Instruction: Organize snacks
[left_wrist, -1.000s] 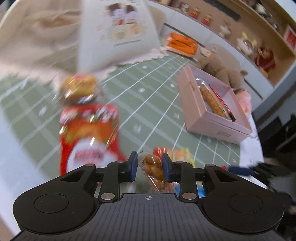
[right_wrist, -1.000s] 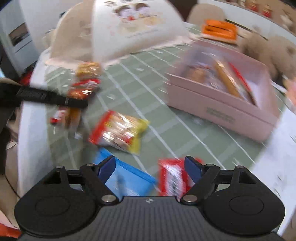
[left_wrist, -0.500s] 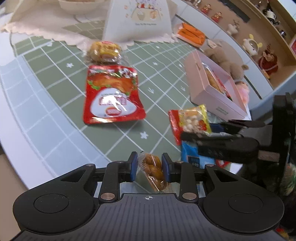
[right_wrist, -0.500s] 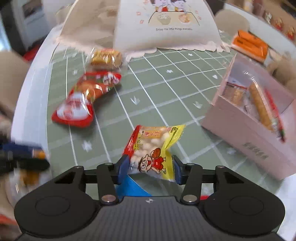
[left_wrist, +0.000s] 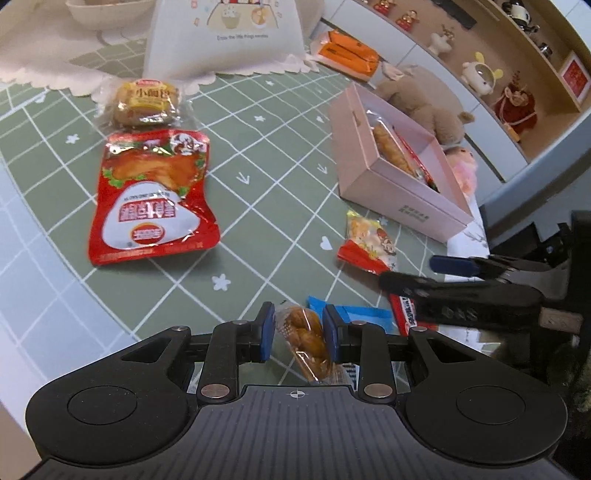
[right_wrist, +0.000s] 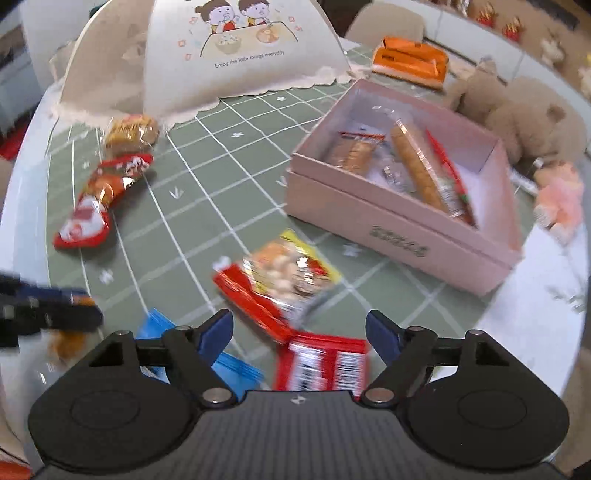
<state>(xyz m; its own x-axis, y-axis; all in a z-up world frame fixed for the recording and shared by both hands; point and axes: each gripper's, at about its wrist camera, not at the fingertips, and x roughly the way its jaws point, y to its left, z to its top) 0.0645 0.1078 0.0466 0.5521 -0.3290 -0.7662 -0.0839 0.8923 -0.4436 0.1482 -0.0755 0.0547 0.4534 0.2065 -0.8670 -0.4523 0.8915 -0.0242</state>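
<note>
My left gripper (left_wrist: 298, 332) is shut on a clear-wrapped brown snack (left_wrist: 304, 338) above the near edge of the green mat (left_wrist: 258, 155). My right gripper (right_wrist: 299, 328) has its jaws opening wide. The yellow-and-red snack packet (right_wrist: 284, 280) lies loose and blurred just ahead of them, and no pad touches it. In the left wrist view that packet (left_wrist: 369, 240) lies in front of the right gripper (left_wrist: 424, 275). The open pink box (right_wrist: 406, 236) behind it holds a long snack stick (right_wrist: 417, 170) and other packets.
A red chicken pouch (left_wrist: 151, 199) and a small wrapped bread (left_wrist: 147, 103) lie at the left. A blue packet (right_wrist: 229, 365) and a red packet (right_wrist: 321, 365) sit under the right gripper. Behind stand a white food cover (right_wrist: 240, 48), an orange box (right_wrist: 410, 62) and plush bears (right_wrist: 517, 118).
Half a second ago the right gripper was shut on the yellow-and-red packet; now its jaws are spread and the packet lies on the mat. The left gripper keeps its snack.
</note>
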